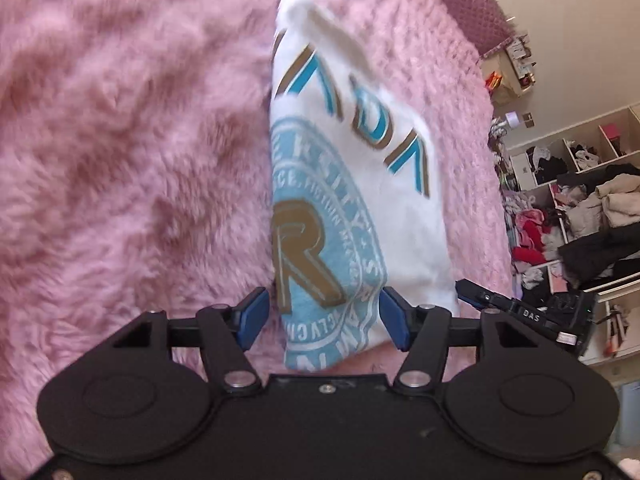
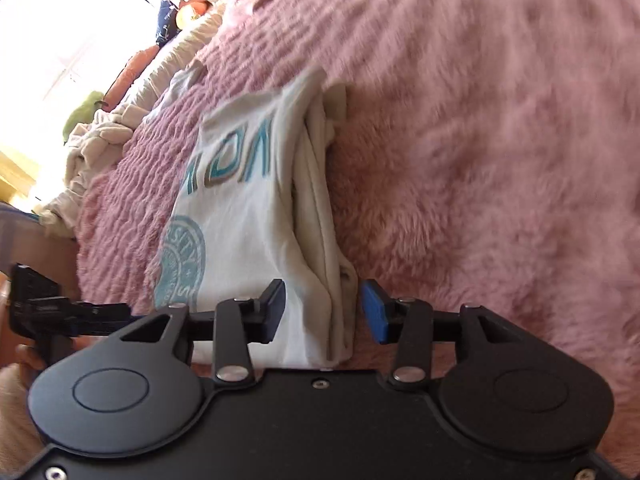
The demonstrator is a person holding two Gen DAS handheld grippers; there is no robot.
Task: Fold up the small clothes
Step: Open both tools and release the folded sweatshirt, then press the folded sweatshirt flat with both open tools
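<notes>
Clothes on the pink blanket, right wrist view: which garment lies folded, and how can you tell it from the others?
The white printed T-shirt beside the right gripper: flat, layered edges, teal lettering. The cream clothes beyond lie crumpled.

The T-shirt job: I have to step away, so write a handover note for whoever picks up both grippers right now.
Left gripper: open, jaws either side of the near edge of the T-shirt, pads not pressing it.
Right gripper: open, jaws astride the shirt's folded edge, nothing held.
The shirt lies on the pink blanket, folded into a narrow strip, print side up, layers stacked along its right side.
Done: lengthwise folds look finished.
Left: probably one fold end to end, then set it aside. More clothes lie farther along the bed.
</notes>
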